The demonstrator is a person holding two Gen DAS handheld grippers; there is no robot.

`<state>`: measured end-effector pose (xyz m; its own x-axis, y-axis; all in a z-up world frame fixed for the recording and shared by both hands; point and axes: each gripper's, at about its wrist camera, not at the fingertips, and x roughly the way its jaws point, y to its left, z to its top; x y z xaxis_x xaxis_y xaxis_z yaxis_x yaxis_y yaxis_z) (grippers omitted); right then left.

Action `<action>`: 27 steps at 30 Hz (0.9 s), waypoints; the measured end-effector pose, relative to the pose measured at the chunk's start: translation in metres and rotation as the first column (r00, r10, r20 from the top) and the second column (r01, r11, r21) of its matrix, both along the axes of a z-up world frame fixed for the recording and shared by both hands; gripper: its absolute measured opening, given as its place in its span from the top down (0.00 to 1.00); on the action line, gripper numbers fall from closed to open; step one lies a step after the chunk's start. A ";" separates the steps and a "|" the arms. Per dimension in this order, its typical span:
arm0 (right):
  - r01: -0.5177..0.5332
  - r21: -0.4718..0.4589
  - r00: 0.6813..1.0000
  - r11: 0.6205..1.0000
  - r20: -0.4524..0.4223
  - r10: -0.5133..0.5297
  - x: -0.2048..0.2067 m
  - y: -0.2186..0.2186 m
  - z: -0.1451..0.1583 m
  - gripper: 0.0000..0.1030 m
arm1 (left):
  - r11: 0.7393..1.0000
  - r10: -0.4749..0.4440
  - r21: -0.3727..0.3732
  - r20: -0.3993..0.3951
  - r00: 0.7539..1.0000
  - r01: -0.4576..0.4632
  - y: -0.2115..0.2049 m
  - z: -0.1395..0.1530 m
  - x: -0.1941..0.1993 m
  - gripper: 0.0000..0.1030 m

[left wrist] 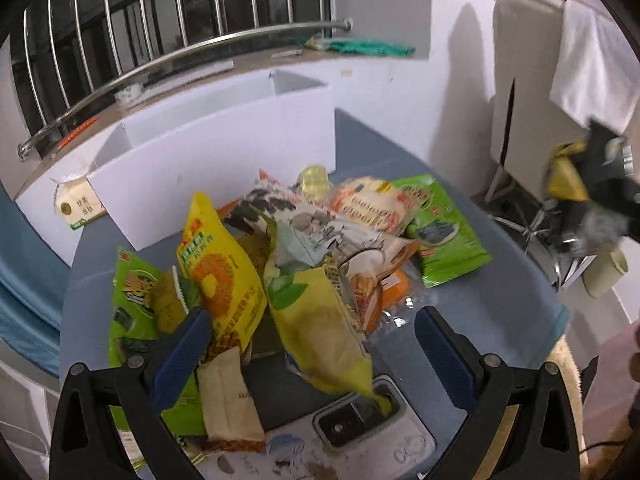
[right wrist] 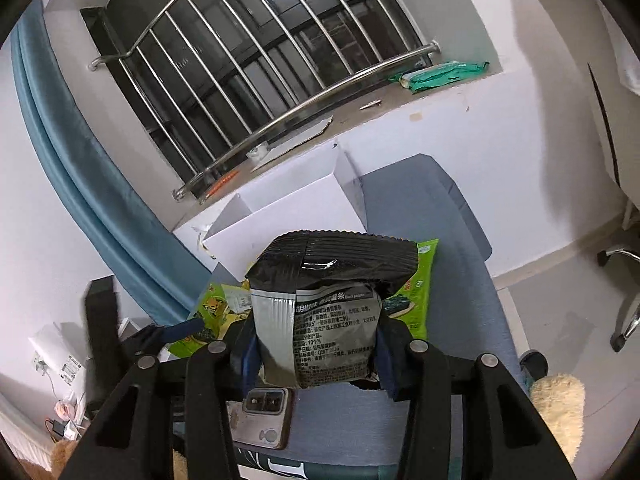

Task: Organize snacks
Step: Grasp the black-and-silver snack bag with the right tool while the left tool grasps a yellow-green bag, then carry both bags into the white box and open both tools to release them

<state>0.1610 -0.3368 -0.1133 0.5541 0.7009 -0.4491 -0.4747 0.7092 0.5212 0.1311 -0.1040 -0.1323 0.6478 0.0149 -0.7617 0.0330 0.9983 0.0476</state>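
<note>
On the blue table [right wrist: 448,216] before a barred window, the right gripper [right wrist: 316,350] clamped a black-and-silver foil snack bag [right wrist: 320,312] upright just short of the white cardboard box [right wrist: 288,216], while the left gripper [left wrist: 312,340], fingers spread empty, overhung the snack pile [left wrist: 304,240].

Wrist views — shared white box [left wrist: 224,148] [right wrist: 288,216]

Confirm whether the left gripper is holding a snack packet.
No, the left gripper is open above the snack pile, its fingers clamping nothing.

The black snack bag [right wrist: 320,320] reads "Black pepper" and "10个月".
</note>
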 end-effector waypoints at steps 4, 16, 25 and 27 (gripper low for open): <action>0.010 0.008 1.000 1.000 -0.005 -0.010 0.002 -0.007 -0.002 0.51 | 1.000 0.003 -0.010 -0.031 1.000 -0.004 0.005 -0.012 0.009 0.09; 0.011 0.017 1.000 1.000 -0.009 -0.010 0.003 -0.009 -0.003 0.51 | 0.993 0.007 -0.117 0.077 0.997 0.002 0.033 0.028 -0.026 0.62; -0.027 0.009 0.999 1.000 0.023 0.027 0.011 0.008 0.008 0.51 | 0.956 0.029 -0.291 0.207 0.978 0.033 0.075 0.081 -0.042 0.62; -0.040 -0.007 0.998 0.999 0.040 0.040 0.014 0.017 0.014 0.51 | 0.949 0.033 -0.311 0.226 0.974 0.041 0.083 0.090 -0.041 0.62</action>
<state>0.1750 -0.3201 -0.0994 0.5433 0.7205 -0.4309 -0.5237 0.6921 0.4968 0.0899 -0.0215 -0.0422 0.8025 -0.2027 -0.5612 0.0620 0.9638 -0.2595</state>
